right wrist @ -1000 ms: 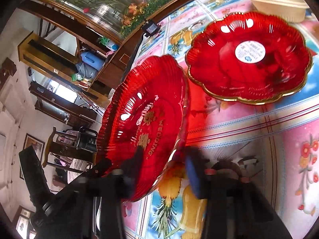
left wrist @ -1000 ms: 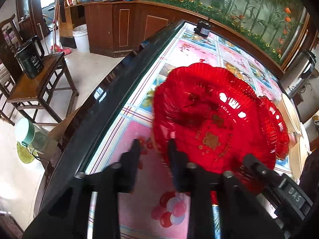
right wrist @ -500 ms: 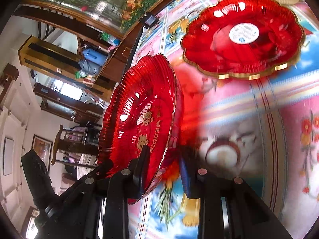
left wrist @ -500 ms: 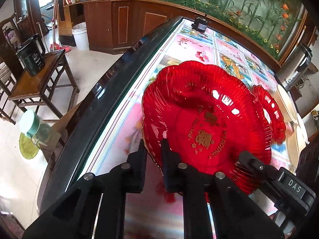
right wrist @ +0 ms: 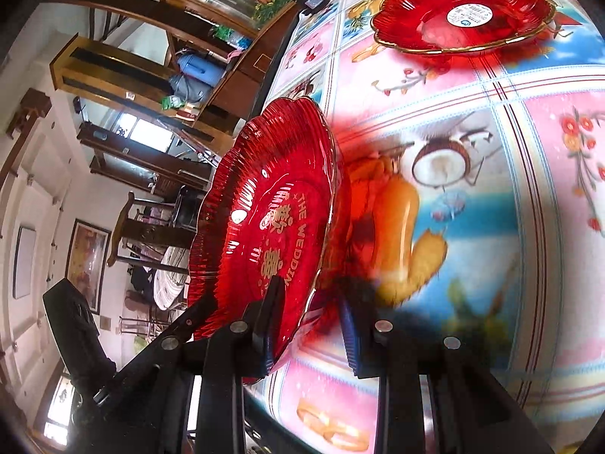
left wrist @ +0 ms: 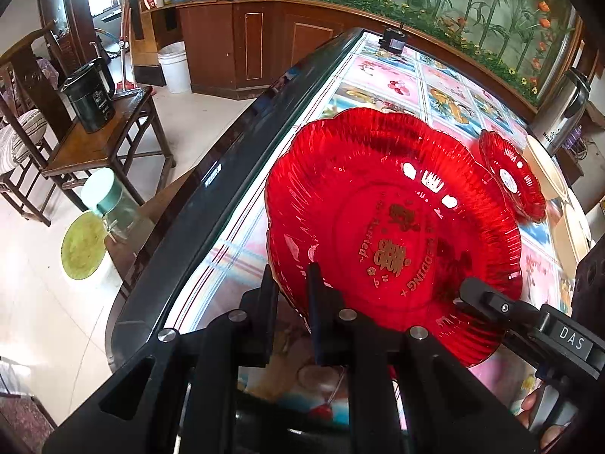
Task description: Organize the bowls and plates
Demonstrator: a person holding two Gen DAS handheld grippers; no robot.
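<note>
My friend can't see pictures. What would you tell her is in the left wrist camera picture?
A big red plate with gold writing is pinched at its rim by the left gripper, while the right gripper grips its other edge. Beyond it on the colourful fruit-print table sits a second red plate, with cream bowls beside it.

My left gripper (left wrist: 291, 302) is matte black plastic with silver round screws along angular finger arms. My right gripper (right wrist: 308, 317) matches it, blue ribbed pads inside, "DAS" lettered on its side.
</note>
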